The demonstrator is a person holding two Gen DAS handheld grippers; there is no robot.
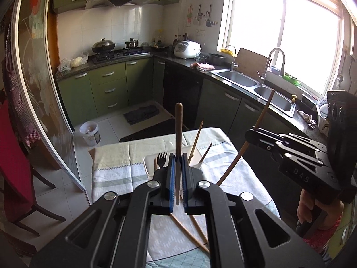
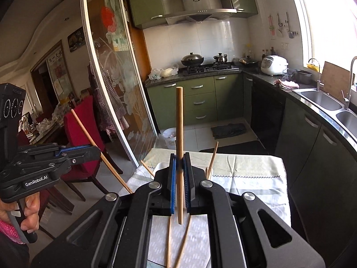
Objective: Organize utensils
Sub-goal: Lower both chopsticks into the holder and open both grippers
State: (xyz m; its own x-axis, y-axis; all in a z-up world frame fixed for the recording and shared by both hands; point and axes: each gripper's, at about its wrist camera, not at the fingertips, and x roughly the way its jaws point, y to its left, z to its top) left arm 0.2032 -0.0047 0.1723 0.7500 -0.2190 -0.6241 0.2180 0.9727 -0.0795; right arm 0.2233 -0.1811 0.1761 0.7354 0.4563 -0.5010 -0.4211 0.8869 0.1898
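Two chopsticks upright (one each), pinched in left gripper (image 1: 178, 159) and right gripper (image 2: 179, 159).

chopsticks (image 2: 179, 134): matt wood | tablecloth (image 1: 116, 169): woven cloth | sink (image 1: 236, 78): brushed steel | fork (image 1: 161, 158): black plastic

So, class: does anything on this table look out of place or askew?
Yes. Two loose chopsticks lie splayed on the tablecloth beneath the grippers, outside the white container that holds the fork and other chopsticks.

Two wooden chopsticks (image 1: 178, 134) (image 2: 179, 134) held upright, one per gripper; loose chopsticks (image 1: 191, 232) flat on tabletop; black fork (image 1: 161, 159) in white tray (image 1: 148, 164).
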